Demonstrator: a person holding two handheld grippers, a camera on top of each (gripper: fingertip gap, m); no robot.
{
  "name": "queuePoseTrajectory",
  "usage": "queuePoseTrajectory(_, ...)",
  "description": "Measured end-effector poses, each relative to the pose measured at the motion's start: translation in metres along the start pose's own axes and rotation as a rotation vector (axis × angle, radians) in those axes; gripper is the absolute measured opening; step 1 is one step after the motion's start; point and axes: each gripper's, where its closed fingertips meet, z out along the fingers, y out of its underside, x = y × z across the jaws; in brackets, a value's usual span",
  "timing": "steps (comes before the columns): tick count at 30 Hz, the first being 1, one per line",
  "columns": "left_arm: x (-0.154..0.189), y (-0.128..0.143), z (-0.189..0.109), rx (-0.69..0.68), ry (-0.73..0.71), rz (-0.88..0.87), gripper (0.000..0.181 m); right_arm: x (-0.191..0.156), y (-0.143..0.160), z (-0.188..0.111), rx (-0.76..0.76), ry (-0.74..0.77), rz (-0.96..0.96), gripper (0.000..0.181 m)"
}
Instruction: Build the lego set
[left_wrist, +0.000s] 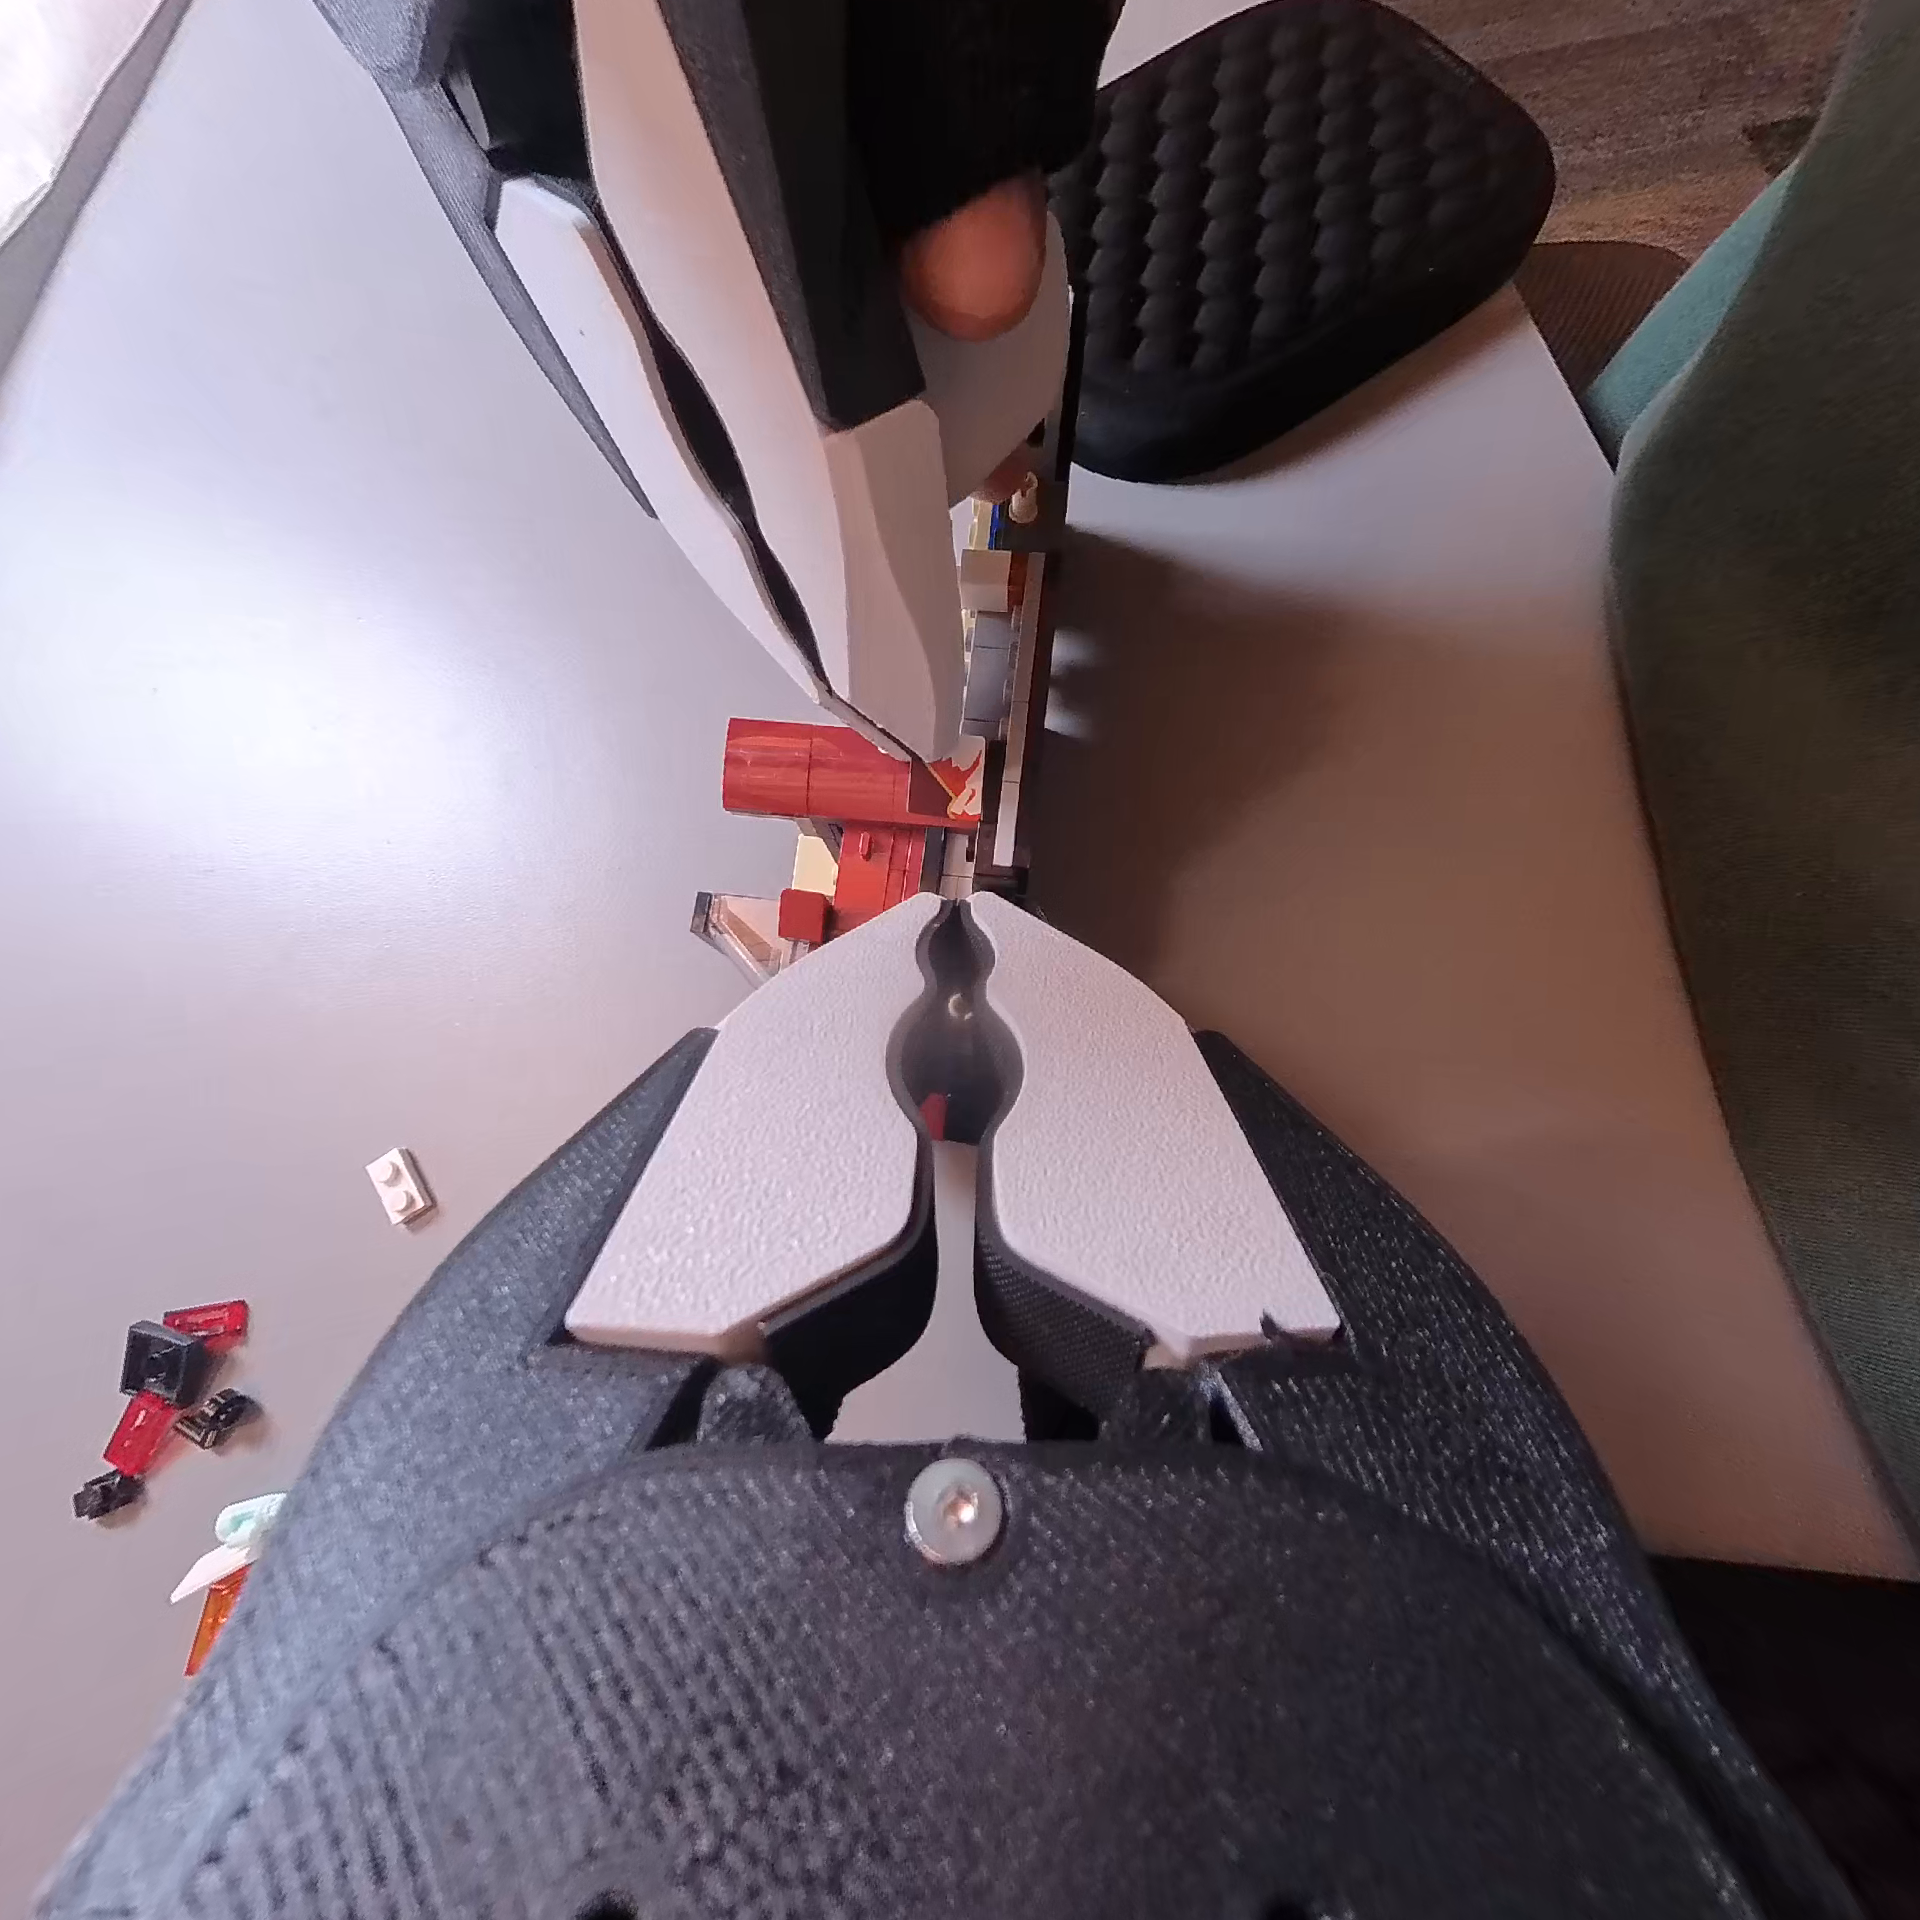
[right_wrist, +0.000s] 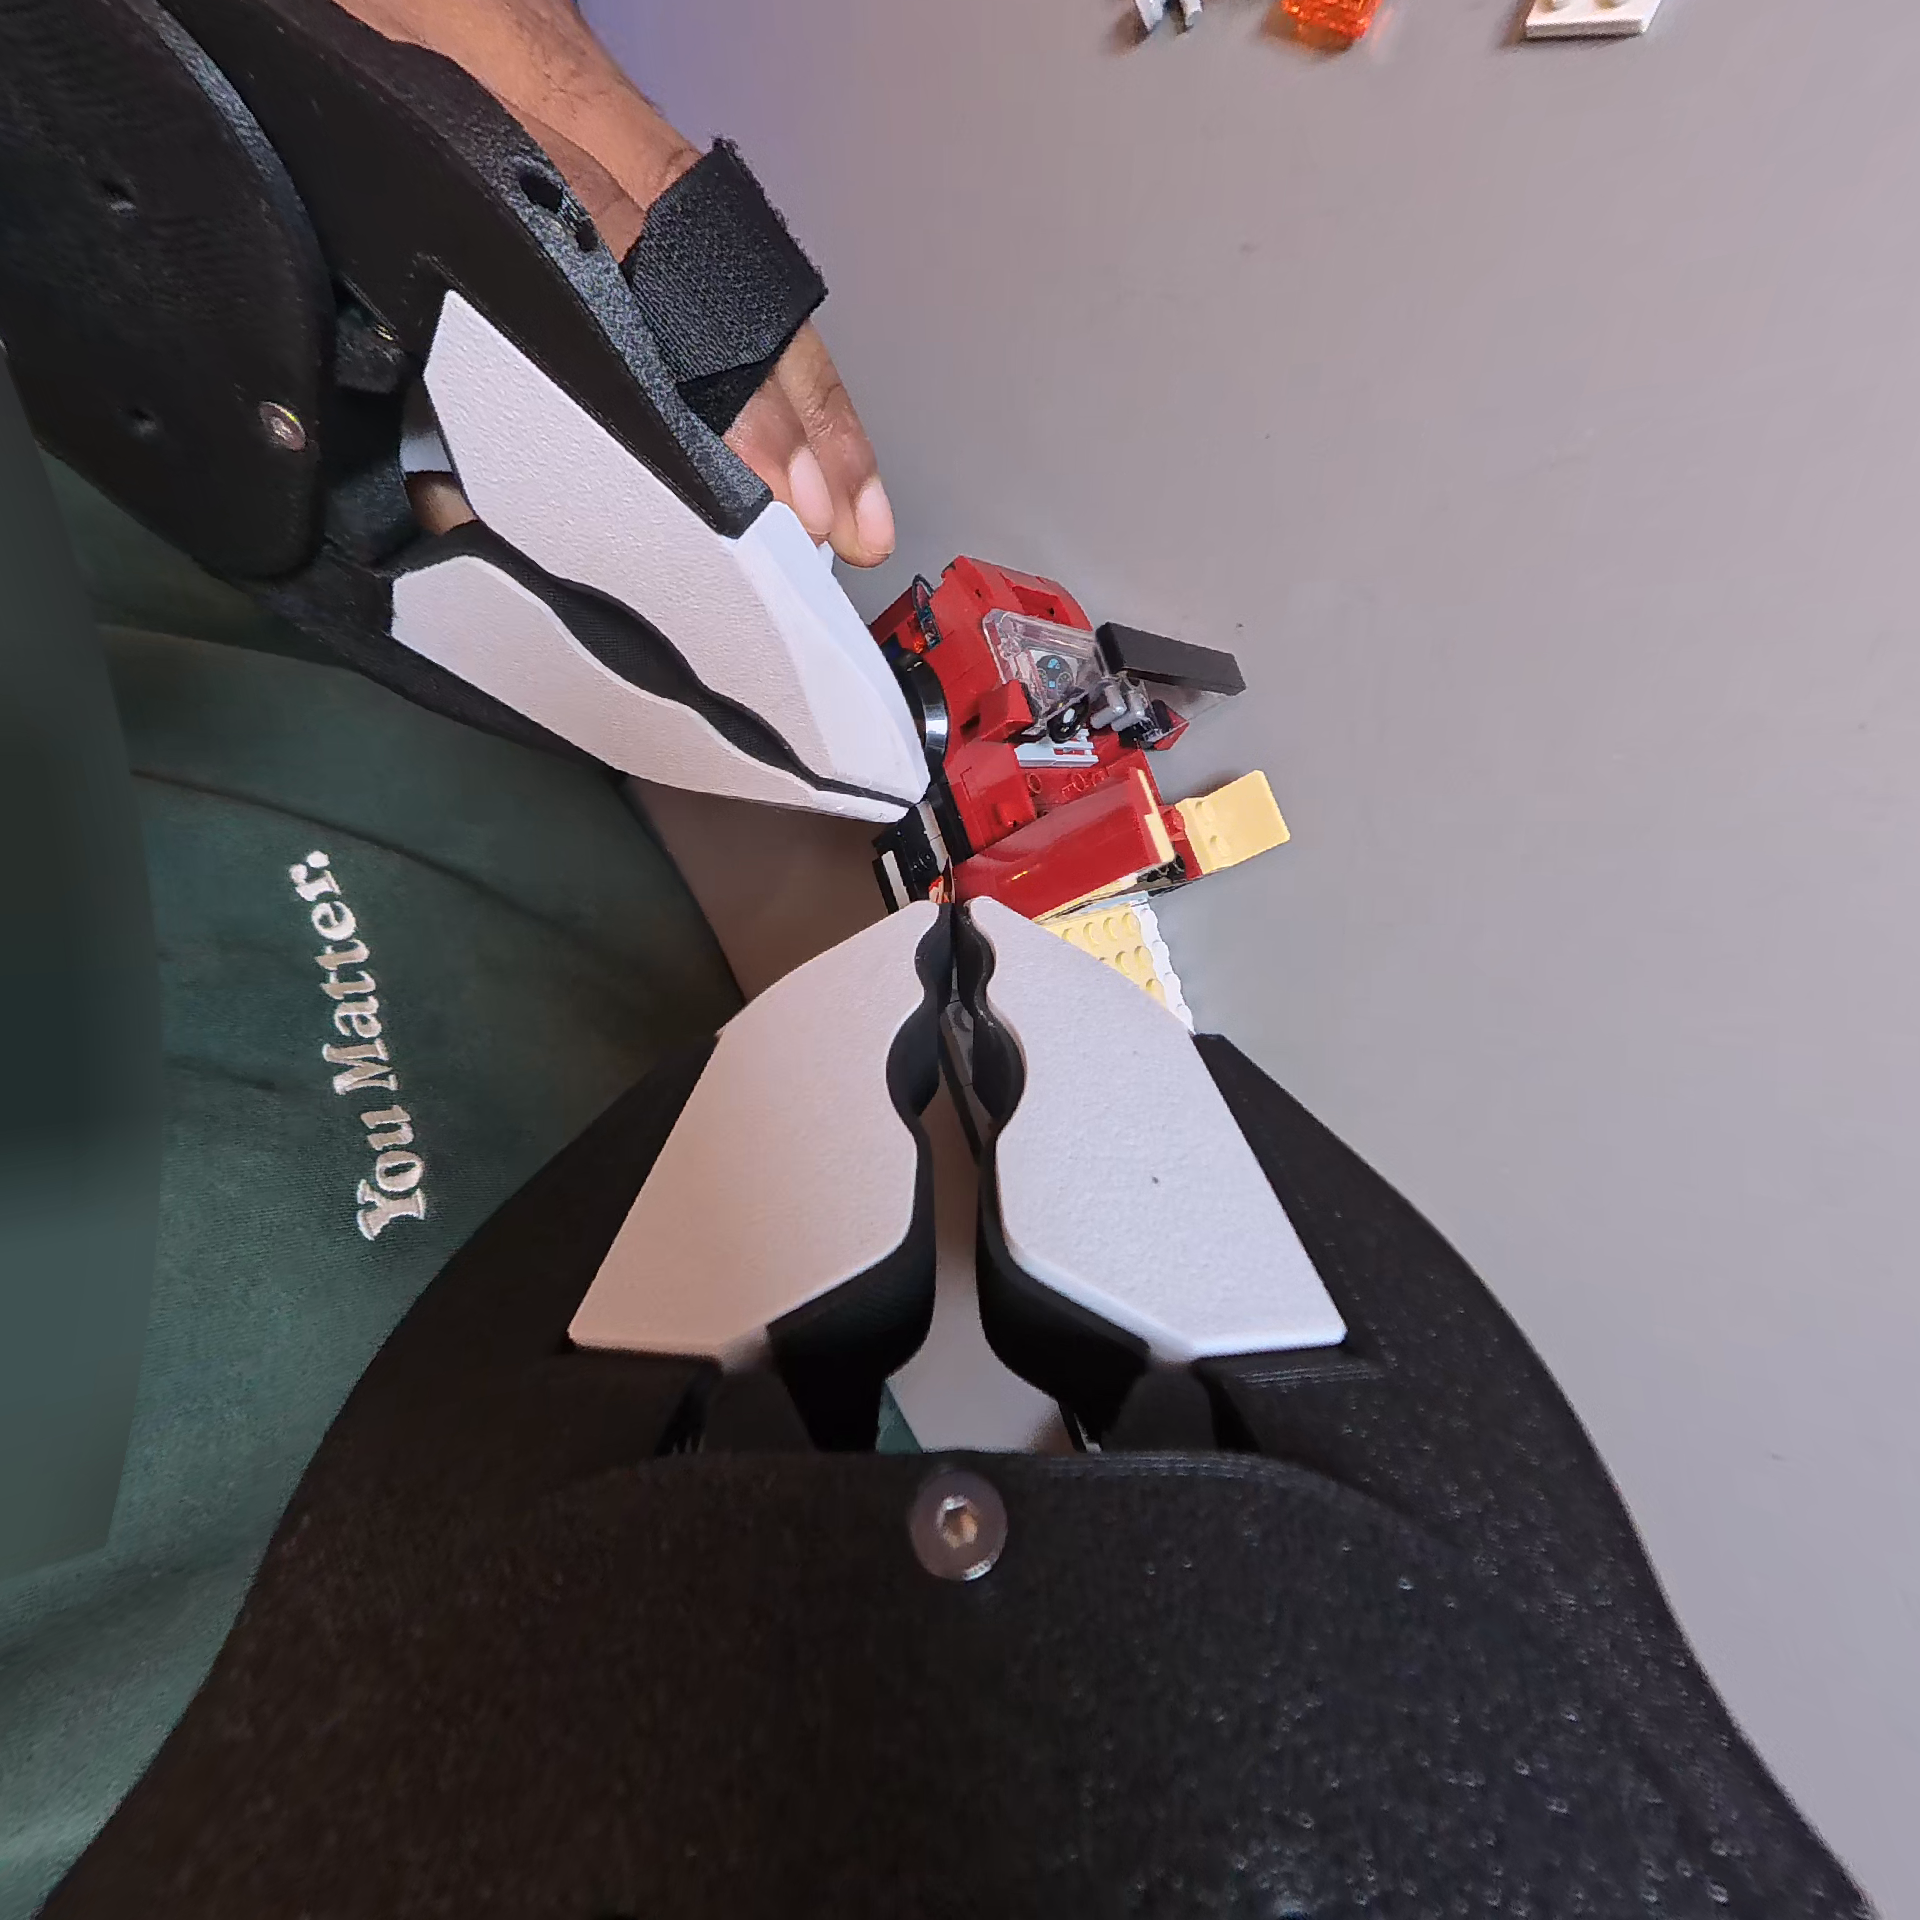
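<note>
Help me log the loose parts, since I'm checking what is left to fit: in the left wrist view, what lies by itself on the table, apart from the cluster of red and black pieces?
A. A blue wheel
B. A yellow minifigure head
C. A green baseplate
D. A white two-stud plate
D: a small white two-stud plate lies alone on the grey table, above the cluster of red and black pieces.

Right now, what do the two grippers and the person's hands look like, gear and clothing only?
Both the left gripper and right gripper have black, ribbed printed bodies, each with a silver screw at the middle. Their fingers are white, grainy plates with wavy black inner edges. A black strap crosses one hand; the other wears a black fingerless glove. The person wears a green sweatshirt with white lettering. No cables visible.
</note>
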Motion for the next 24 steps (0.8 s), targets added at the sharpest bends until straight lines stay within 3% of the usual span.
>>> queuePoseTrajectory(11,0.0001,0.0001,0.0001,0.006,0.006,-0.003,0.0,0.0011,-0.0003,-0.0001,0.033,0.143,-0.134,0.0)
queuePoseTrajectory(24,0.0001,0.0,0.0003,0.006,0.003,-0.001,0.0,0.0035,-0.002,-0.0008,0.136,0.427,-0.384,0.001)
